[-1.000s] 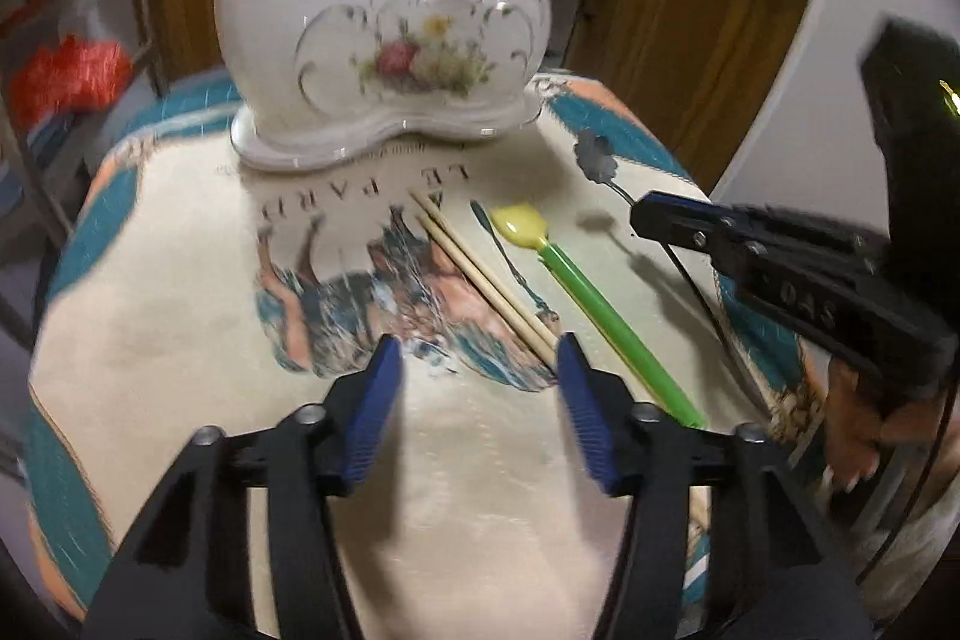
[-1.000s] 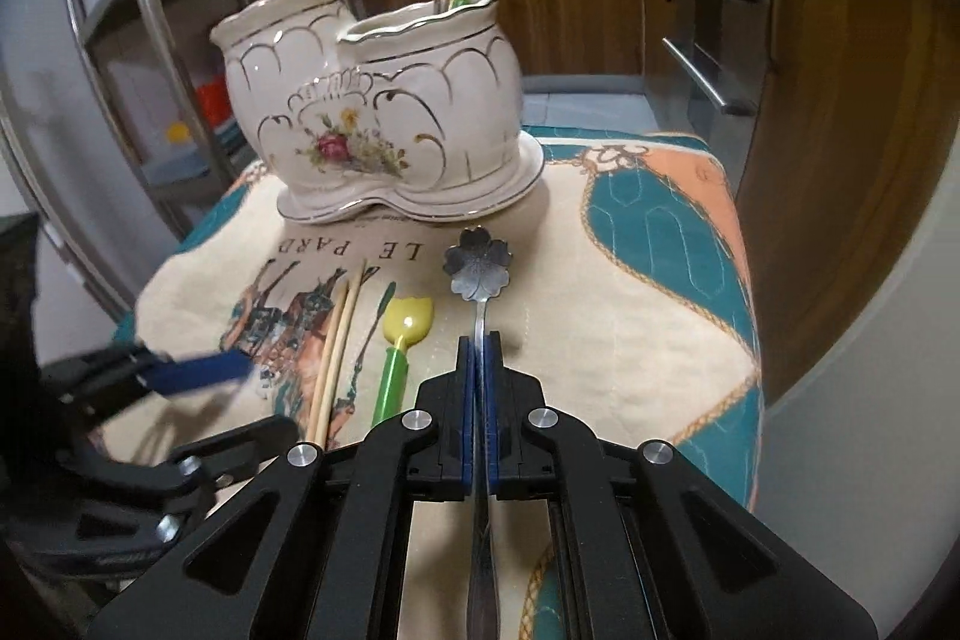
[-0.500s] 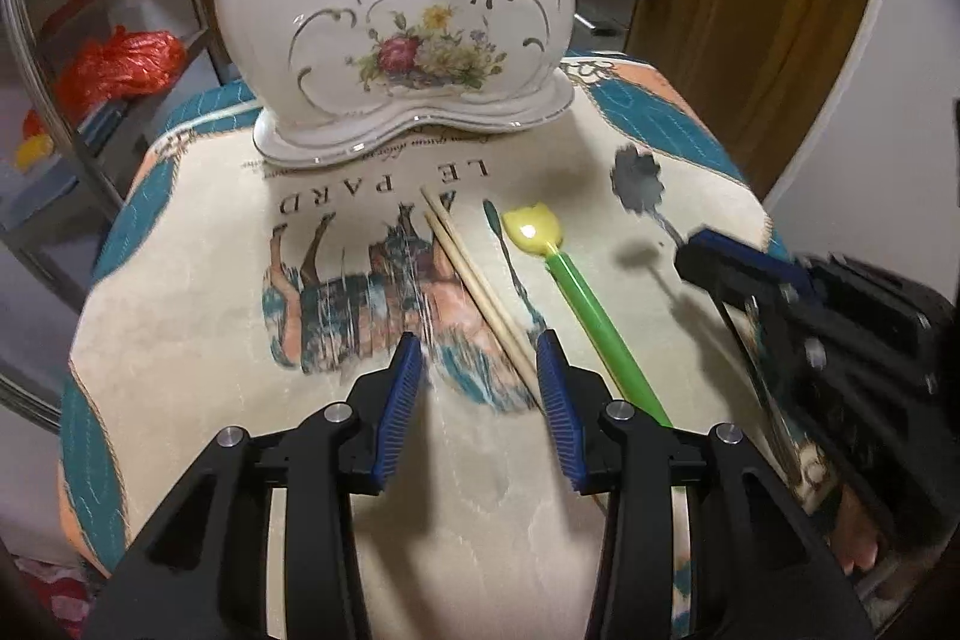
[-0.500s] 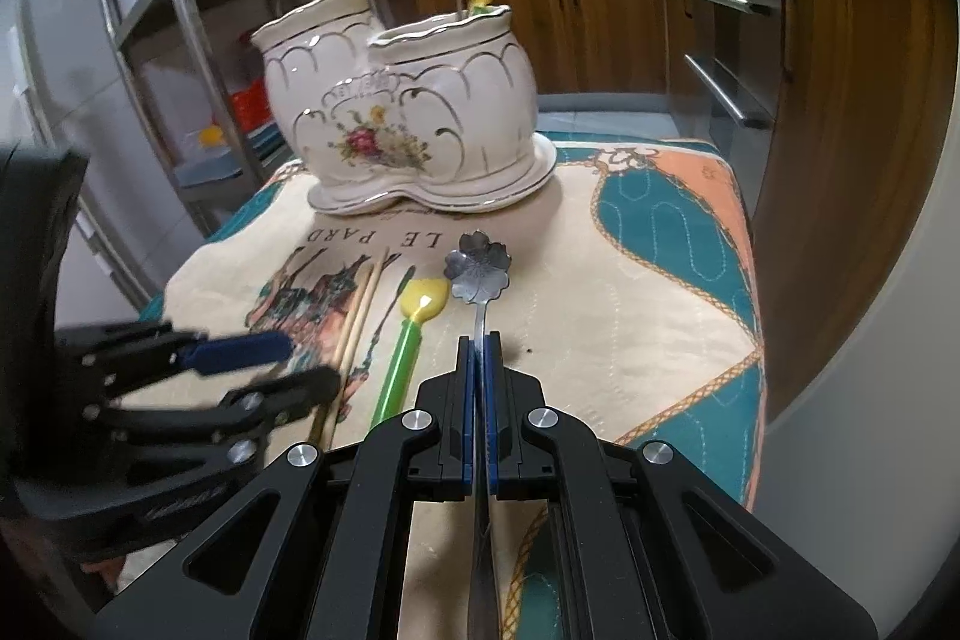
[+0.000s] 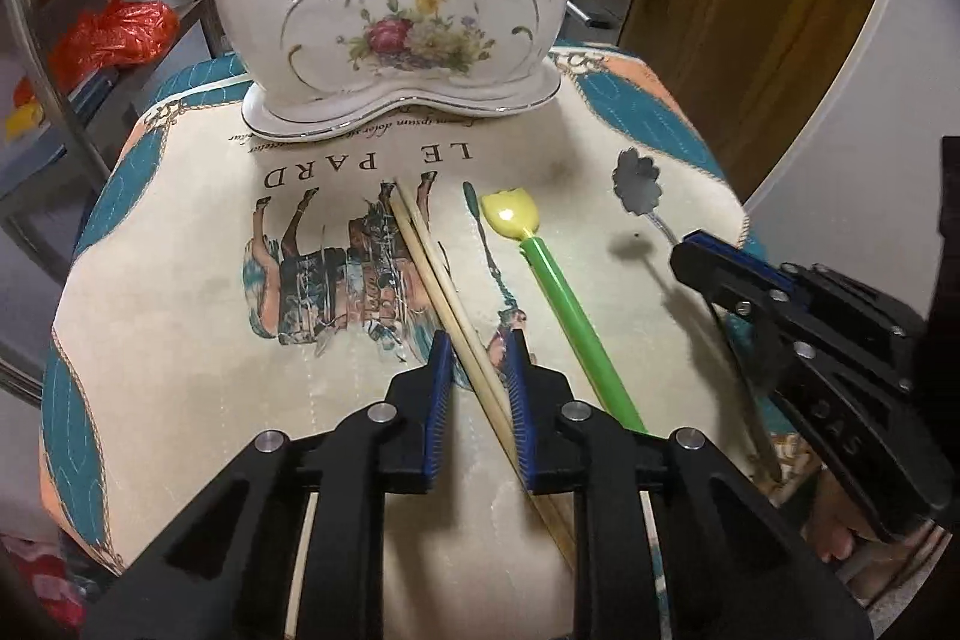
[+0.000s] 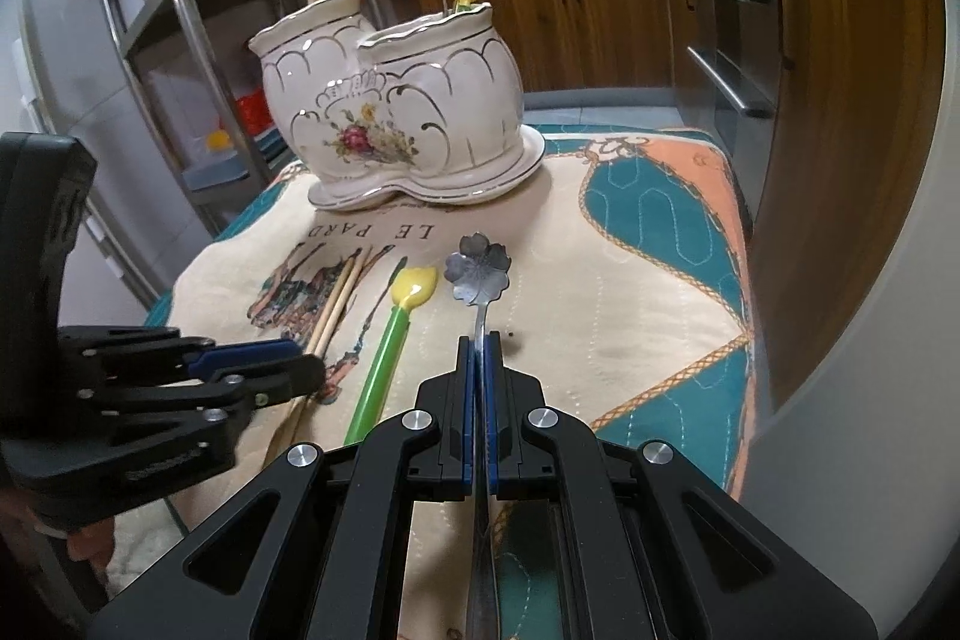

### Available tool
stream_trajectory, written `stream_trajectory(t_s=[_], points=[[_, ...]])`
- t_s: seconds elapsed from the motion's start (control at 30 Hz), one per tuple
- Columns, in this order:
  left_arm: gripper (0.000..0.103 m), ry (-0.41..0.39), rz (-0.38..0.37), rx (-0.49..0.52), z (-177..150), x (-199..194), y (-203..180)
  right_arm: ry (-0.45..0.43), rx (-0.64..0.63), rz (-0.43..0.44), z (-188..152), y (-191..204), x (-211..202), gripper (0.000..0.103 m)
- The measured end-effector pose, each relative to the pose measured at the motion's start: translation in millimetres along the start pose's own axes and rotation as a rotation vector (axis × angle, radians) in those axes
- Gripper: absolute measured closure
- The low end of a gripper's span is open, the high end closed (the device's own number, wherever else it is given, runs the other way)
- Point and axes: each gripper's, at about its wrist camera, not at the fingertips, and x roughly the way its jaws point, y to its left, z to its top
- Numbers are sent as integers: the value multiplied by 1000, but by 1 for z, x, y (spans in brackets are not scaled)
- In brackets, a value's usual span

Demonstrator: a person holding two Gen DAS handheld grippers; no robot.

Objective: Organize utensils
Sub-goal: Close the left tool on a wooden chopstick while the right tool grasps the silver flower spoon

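A white floral ceramic utensil holder (image 5: 390,10) (image 6: 390,118) with two compartments stands at the back of the table; a fork and a yellow-tipped utensil stick out of its right compartment. My left gripper (image 5: 477,346) is open, its blue pads on either side of a pair of wooden chopsticks (image 5: 444,292) (image 6: 336,301) lying on the cloth. My right gripper (image 6: 478,349) is shut on the handle of a metal flower-shaped spoon (image 6: 478,267) (image 5: 636,175), held just above the cloth. A green spoon with a yellow tulip bowl (image 5: 552,280) (image 6: 393,334) lies between them.
The patterned cloth (image 5: 180,340) covers a small table with edges close on all sides. A metal rack (image 6: 174,40) with shelves and bags stands at the left. Wooden cabinets and an oven (image 6: 732,58) are behind and to the right.
My left gripper has moved forward and right and narrowed around the chopsticks. My right gripper has kept its hold on the flower spoon and lifted it slightly.
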Motion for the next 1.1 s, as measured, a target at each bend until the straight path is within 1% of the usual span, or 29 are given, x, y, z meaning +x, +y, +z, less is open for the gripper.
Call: stream_trajectory(t_s=[0.07, 0.17, 0.23, 0.43, 0.53, 0.67, 0.7, 0.73, 0.8, 0.93, 1.1], points=[[84, -22, 33, 17, -1, -5, 0, 2, 3, 3, 0, 0, 1, 99], [84, -18, 60, 15, -3, -9, 4, -1, -4, 4, 0, 2, 0, 99], [84, 5, 56, 18, -6, -6, 6, 0, -9, 4, 0, 4, 0, 99], [84, 11, 71, 31, -1, 0, 2, 4, -11, 4, -1, 5, 1, 99], [84, 12, 97, 35, 6, 5, 0, 6, -14, 3, -1, 5, 1, 99], [85, 24, 89, 27, 9, 8, 2, 6, -17, 5, -1, 5, 1, 99], [88, 28, 87, 30, 8, 7, 3, 8, -17, 6, -1, 4, 1, 99], [91, 35, 79, 37, 7, 6, 4, 8, -17, 7, -1, 4, 1, 99], [92, 54, 70, 49, 3, 6, 4, 8, -11, 7, -1, 3, 1, 99], [92, 62, 75, 91, -5, 3, 1, 7, -8, 10, 0, 4, 1, 99], [94, 62, 74, 192, -6, 3, -3, 18, -22, 10, -2, 7, 3, 99]])
